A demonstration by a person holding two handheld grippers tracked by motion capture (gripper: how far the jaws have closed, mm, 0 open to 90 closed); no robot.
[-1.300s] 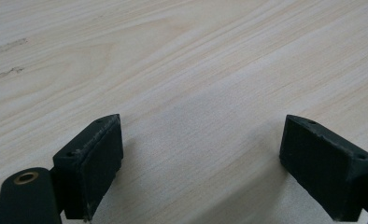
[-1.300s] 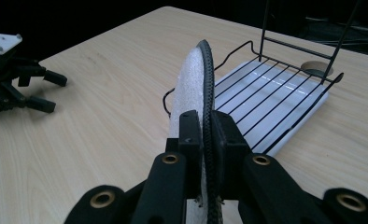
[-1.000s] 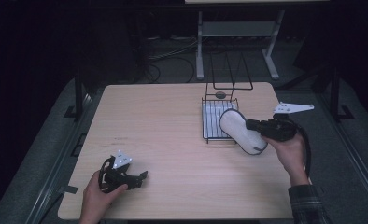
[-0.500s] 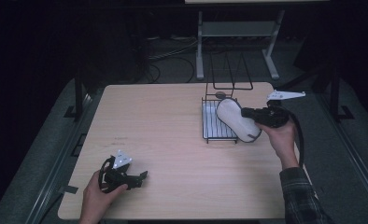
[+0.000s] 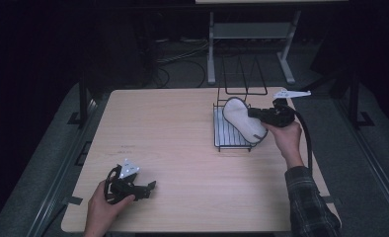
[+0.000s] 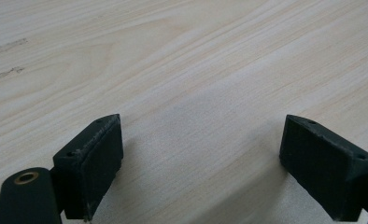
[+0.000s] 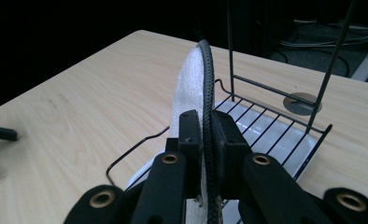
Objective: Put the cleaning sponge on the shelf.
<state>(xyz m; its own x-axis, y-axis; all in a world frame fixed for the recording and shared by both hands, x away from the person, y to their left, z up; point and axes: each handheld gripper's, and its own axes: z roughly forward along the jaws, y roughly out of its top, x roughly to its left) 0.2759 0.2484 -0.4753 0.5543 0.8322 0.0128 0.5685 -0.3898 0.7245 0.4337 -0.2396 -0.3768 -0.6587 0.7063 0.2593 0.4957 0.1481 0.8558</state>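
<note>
— Starting at the left, what do you see?

— A person's left hand (image 5: 101, 205) rests near the front left corner of the pale wood-grain table (image 5: 173, 133), holding the left claw (image 5: 148, 187). Its jaws stand wide apart with nothing between them; in the left gripper view there is bare wood under the two black pads (image 6: 91, 161).

— And the middle of the table?

— Just wood, with a couple of faint dark marks on the left half.

— Further right?

— A black wire dish rack (image 5: 224, 133) stands on the right half of the table, with a white tray under its bars and tall wire loops rising at its far end. Over it is a white oval plate with a dark rim (image 5: 242, 121), held on edge and tilted, its lower part down among the rack's bars. Whether it actually touches the bars I cannot tell.

— Who holds it?

— The right claw (image 5: 255, 114), in the person's right hand (image 5: 284, 136), which comes in from the right in a plaid sleeve (image 5: 308, 197). In the right gripper view the jaws are clamped on the plate's dark rim (image 7: 208, 107), one pad on each face, the plate standing upright between them above the rack's wires (image 7: 271, 126).

— Anything beyond?

— A round grey disc (image 7: 300, 103) set in the table behind the rack.
</note>
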